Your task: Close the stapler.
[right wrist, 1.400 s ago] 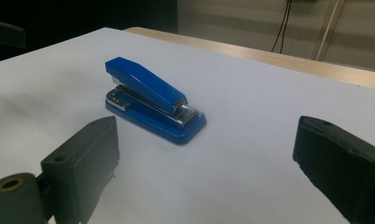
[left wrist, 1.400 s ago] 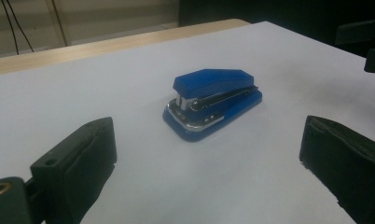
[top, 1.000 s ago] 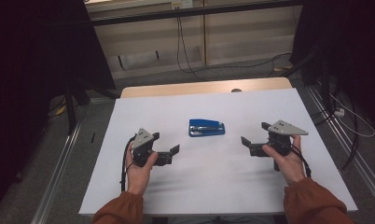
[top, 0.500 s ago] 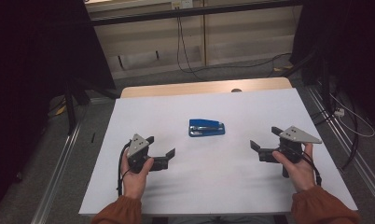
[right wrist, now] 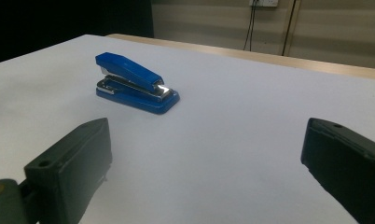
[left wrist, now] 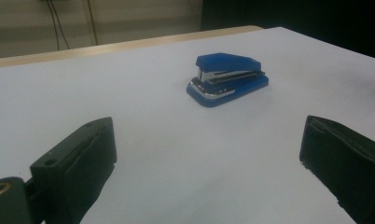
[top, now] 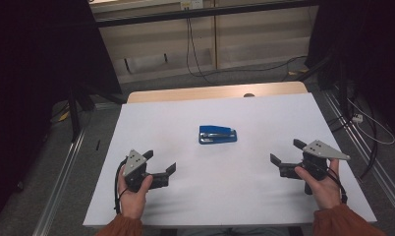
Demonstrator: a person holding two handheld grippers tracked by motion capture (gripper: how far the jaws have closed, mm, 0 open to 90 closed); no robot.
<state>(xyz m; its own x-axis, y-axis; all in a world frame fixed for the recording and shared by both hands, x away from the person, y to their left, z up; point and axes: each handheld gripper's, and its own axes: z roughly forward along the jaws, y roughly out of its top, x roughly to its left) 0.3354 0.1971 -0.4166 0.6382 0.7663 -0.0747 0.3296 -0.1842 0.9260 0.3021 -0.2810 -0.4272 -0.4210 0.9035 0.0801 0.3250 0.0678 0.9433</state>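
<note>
**Both grippers spread wide, stapler untouched mid-table**

Left gripper (top: pixel 159 164) held in the person's left hand (top: pixel 132 192), near the front left of the table (top: pixel 151 123); jaws spread wide, nothing between them, touching nothing. Right gripper (top: pixel 287 153) in the right hand (top: pixel 323 184) at the front right, jaws likewise wide apart and empty. Both point inward toward the table's middle.

Blue stapler (top: pixel 217 134) lies flat on the white table top, roughly centred, beyond and between the two grippers, well apart from each. Closed, blue body, silver metal strip along the magazine. In the left gripper view the stapler (left wrist: pixel 228 78) sits ahead between the jaws, slightly right of centre; in the right gripper view the stapler (right wrist: pixel 135 82) sits ahead toward the left jaw.

White surface between grippers and stapler is bare, path unobstructed. Wooden table edge (top: pixel 215 92) shows at the far side. Cables (top: pixel 362 123) trail on the floor to the right; a cable (top: pixel 189 39) hangs down the back wall.
</note>
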